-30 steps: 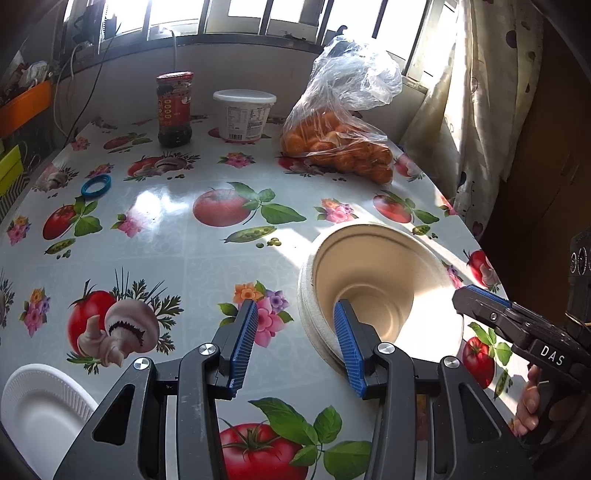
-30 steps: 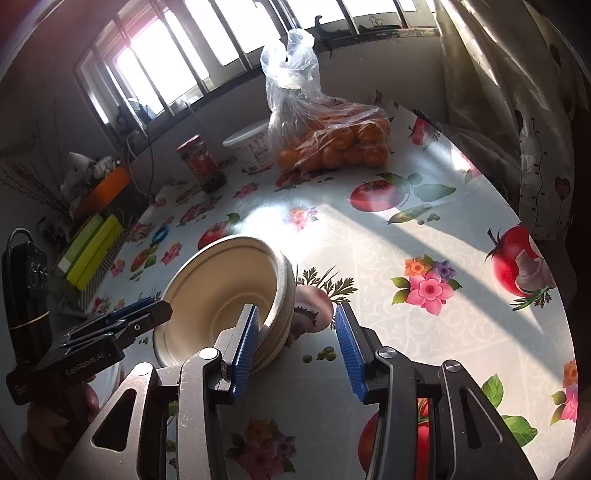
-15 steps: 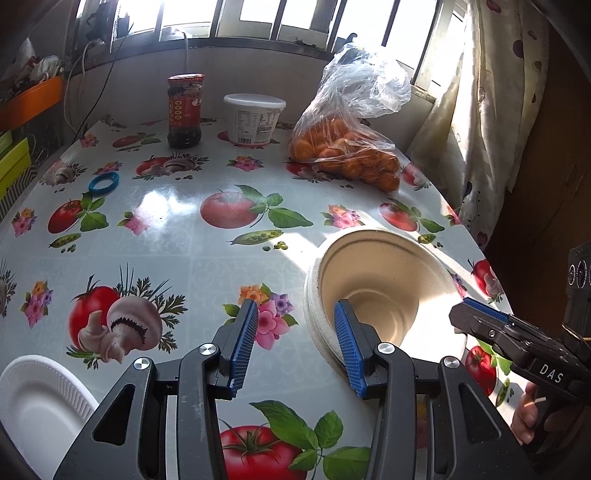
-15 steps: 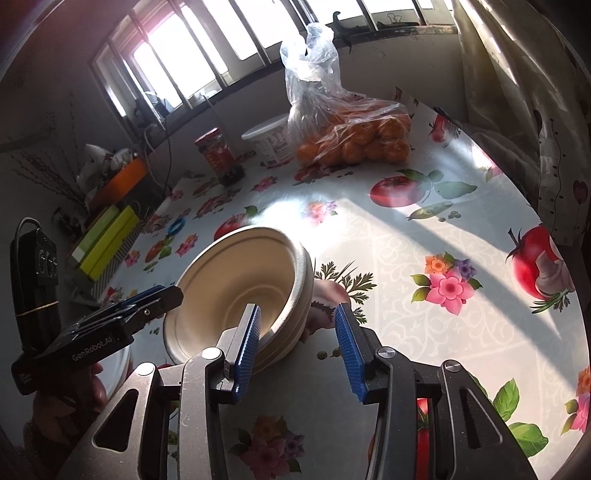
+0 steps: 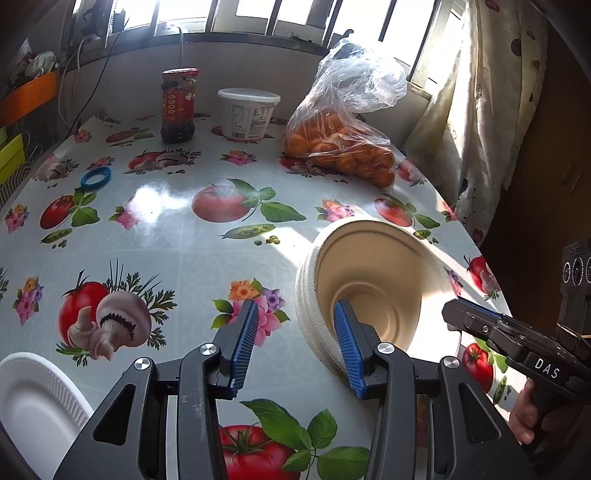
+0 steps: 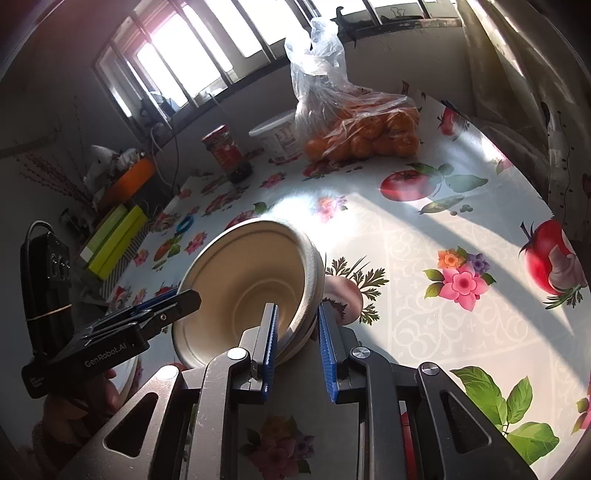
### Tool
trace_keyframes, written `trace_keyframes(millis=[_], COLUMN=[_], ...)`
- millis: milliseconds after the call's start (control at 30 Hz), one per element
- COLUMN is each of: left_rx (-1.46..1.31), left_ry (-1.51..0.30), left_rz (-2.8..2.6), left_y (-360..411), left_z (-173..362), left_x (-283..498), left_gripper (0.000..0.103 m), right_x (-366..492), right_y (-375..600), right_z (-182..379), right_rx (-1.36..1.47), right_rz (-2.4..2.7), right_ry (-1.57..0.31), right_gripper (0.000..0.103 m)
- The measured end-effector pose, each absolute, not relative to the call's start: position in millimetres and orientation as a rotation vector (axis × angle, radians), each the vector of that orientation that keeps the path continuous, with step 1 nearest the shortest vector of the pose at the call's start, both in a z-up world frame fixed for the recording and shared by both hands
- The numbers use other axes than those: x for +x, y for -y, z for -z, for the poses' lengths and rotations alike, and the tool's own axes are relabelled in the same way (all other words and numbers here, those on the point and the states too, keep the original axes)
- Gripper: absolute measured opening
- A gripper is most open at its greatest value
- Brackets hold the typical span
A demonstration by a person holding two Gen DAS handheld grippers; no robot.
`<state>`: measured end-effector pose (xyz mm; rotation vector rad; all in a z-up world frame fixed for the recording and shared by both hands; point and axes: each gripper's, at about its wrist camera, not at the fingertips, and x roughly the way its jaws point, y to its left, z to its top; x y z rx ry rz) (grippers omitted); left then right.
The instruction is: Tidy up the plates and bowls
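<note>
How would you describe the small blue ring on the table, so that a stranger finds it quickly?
Look at the table with its fruit-printed cloth, along the left edge. In front of the dark jar with the red label lies the blue ring, flat, the only plain blue object there.

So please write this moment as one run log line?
right gripper: jaws just closing on bowl stack rim | left gripper: open, one finger inside the stack | white plate: untouched

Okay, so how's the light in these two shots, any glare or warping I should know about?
Left wrist view: sun through the window is blown out, and a glare patch sits on the tablecloth; straight edges bow from the fisheye. Right wrist view: long hard shadows stripe the cloth, a pinkish flare tints the window, and the corners go dark; the stack of bowls stays sharp.
</note>
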<state>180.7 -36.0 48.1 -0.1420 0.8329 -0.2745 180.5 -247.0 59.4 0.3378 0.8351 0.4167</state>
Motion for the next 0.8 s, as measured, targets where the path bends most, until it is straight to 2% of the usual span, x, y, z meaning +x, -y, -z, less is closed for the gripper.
trace_keyframes(millis=[200, 400, 633, 800], left_rx=[-0.194, -0.252, -0.205, -0.205], left_ry=[-0.822, -0.897, -0.879, -0.886], left_rz=[0.268, 0.346, 0.321, 0.34], left_y=[24.2, 23.3, 30.2, 33.4], left_z=[-51.1, -41.7, -42.8, -42.3], left_x=[177.2, 181.7, 180.0, 180.9], left_gripper=[0.044, 0.044, 0.044, 0.027], right_x=[180.0, 179.6, 179.5, 179.7], right_y=[246.5, 246.9, 247.2, 247.1], right_z=[-59.4, -59.6, -59.6, -60.0], right_rx=[0.34, 0.345, 0.348, 0.347], right_rz=[-0.417, -0.407, -0.407, -0.412], right_ry=[-0.835, -0.835, -0.835, -0.832], right_gripper=[0.02, 0.02, 0.02, 0.02])
